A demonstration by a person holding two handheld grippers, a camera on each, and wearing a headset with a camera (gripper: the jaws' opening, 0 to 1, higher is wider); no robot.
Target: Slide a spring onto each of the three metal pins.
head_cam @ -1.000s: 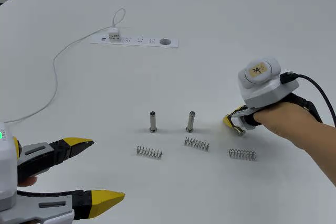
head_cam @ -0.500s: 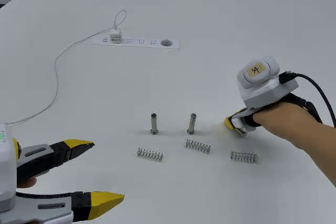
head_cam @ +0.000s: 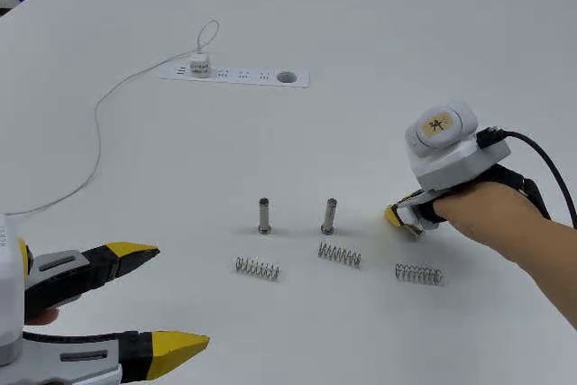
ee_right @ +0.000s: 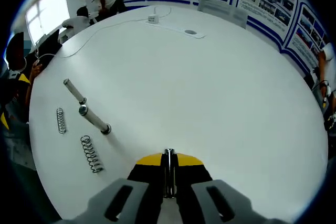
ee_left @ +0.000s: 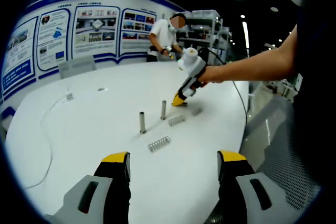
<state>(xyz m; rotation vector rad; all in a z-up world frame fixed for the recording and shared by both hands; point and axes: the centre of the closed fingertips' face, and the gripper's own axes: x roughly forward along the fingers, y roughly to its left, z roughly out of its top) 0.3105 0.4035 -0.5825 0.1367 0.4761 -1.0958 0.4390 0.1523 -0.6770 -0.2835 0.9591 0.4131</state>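
Two metal pins stand upright on the white table. Three springs lie in a row just in front of them. My right gripper is down at the table to the right of the pins. It is shut on a third metal pin, a thin bar between the yellow jaw tips. My left gripper hovers open at the near left, with nothing between its jaws. In the left gripper view the pins and a spring lie ahead.
A white power strip lies at the far side, and its cable loops down the left of the table. People stand beyond the table in the gripper views. A black cable trails from the right gripper.
The head view has drifted a little. Both grippers, the pins and the springs keep their places.
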